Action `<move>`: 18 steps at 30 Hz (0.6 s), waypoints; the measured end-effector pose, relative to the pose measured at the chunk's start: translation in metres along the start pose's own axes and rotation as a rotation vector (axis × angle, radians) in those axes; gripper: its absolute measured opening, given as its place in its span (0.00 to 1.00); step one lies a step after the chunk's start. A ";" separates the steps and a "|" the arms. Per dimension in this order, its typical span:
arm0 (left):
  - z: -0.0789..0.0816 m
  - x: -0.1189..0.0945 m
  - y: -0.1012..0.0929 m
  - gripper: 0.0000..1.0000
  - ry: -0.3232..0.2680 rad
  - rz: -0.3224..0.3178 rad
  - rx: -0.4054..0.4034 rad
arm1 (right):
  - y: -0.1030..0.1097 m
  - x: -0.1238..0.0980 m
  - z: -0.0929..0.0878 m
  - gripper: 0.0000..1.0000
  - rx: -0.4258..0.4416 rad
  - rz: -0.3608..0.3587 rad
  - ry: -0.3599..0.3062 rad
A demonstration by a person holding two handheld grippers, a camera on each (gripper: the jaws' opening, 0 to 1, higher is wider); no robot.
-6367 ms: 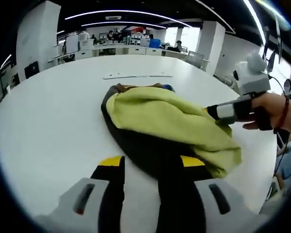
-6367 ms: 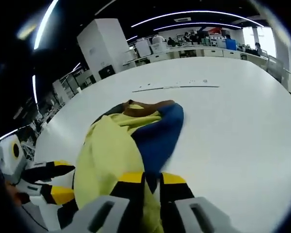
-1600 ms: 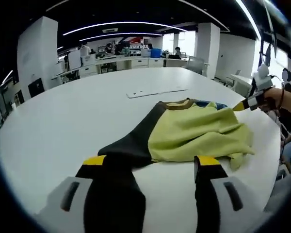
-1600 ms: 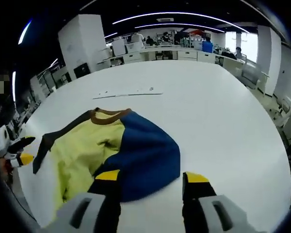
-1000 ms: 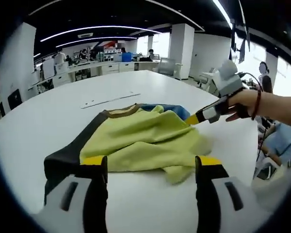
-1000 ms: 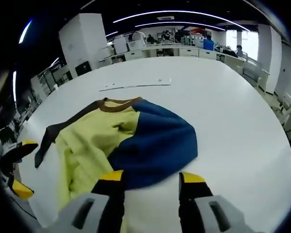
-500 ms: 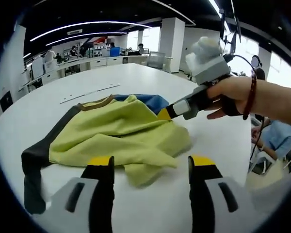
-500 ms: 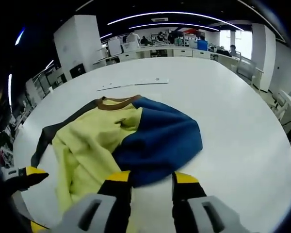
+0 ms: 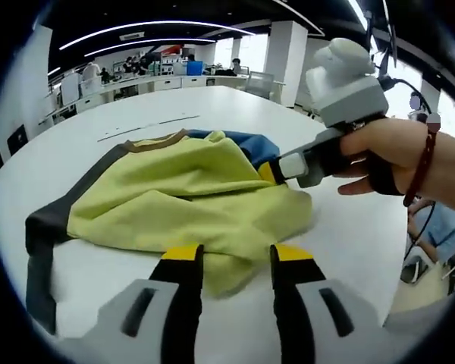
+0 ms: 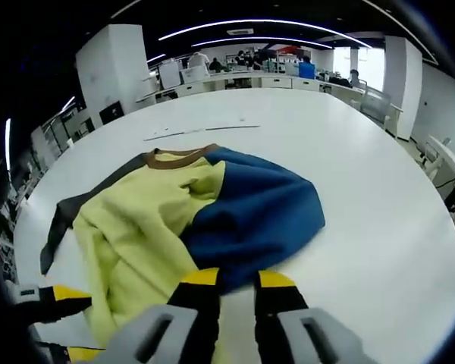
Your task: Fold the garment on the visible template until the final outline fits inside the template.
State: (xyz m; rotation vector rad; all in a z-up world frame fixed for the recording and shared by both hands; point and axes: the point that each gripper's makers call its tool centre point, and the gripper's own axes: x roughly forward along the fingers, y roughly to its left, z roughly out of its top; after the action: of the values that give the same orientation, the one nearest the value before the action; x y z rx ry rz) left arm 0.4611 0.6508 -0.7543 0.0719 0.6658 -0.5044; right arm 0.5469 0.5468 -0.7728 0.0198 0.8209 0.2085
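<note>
Yellow-green, blue and dark soft knit garment lies rumpled on the white counter, brown collar far side; folding barely begun, no neat outline yet. Left claw partly open at the yellow hem, right claw narrowly open at the blue edge; neither visibly pinching.

grey claw with black, yellow-tipped jaws; red bead bracelet on wrist.
</note>
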 end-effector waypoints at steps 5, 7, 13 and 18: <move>0.001 -0.004 0.006 0.06 -0.007 0.004 -0.048 | 0.004 0.000 0.001 0.00 0.005 0.019 -0.008; 0.000 -0.006 0.008 0.03 -0.001 0.006 -0.038 | 0.004 -0.001 0.002 0.00 0.003 0.021 -0.011; 0.001 -0.019 0.017 0.01 0.004 0.009 -0.017 | -0.008 -0.010 0.012 0.00 0.000 0.031 -0.035; 0.000 -0.035 0.026 0.00 -0.001 0.006 0.011 | -0.027 -0.016 0.016 0.00 0.010 0.030 -0.028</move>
State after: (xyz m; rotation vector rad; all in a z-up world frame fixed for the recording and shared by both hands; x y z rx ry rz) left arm 0.4498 0.6886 -0.7352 0.0835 0.6614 -0.5021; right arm 0.5532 0.5180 -0.7528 0.0441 0.7937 0.2316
